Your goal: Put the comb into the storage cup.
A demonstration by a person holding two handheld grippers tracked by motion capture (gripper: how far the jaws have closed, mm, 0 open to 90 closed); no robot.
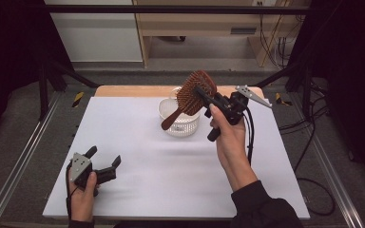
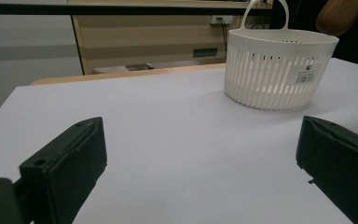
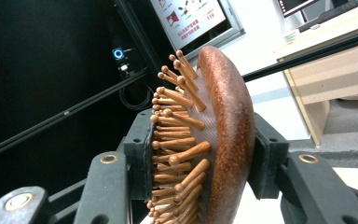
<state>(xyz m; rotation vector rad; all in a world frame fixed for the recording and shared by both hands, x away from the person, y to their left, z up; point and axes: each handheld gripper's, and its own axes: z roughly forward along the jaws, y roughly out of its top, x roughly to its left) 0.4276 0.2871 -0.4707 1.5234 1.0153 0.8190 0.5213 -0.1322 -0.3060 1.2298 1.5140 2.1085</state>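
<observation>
- my right gripper (image 1: 200, 93) is clamped on the wooden paddle hairbrush (image 1: 192, 95), held up in the air above the tabletop (image 1: 147, 156).
- in the right gripper view the hairbrush (image 3: 219, 135) sits edge-on between the two jaws: one jaw presses the smooth rounded back, the other meets the side with the ball-tipped wooden bristles (image 3: 177, 140).
- from the high view the brush head is at the gripper, and the handle (image 1: 171, 118) slants down and away from it, its end over the white slotted basket (image 1: 180, 124).
- the basket stands on the tabletop just below and ahead of my right gripper; whether the handle tip touches its rim i cannot tell.
- my left gripper (image 1: 103, 160) rests low on the tabletop with its jaws spread wide and nothing between them.
- in the left gripper view the basket (image 2: 279, 70) is well ahead of those jaws, off toward the right one, upright, with its thin loop handle (image 2: 266, 11) raised and a small label (image 2: 306, 74) on its wall.
</observation>
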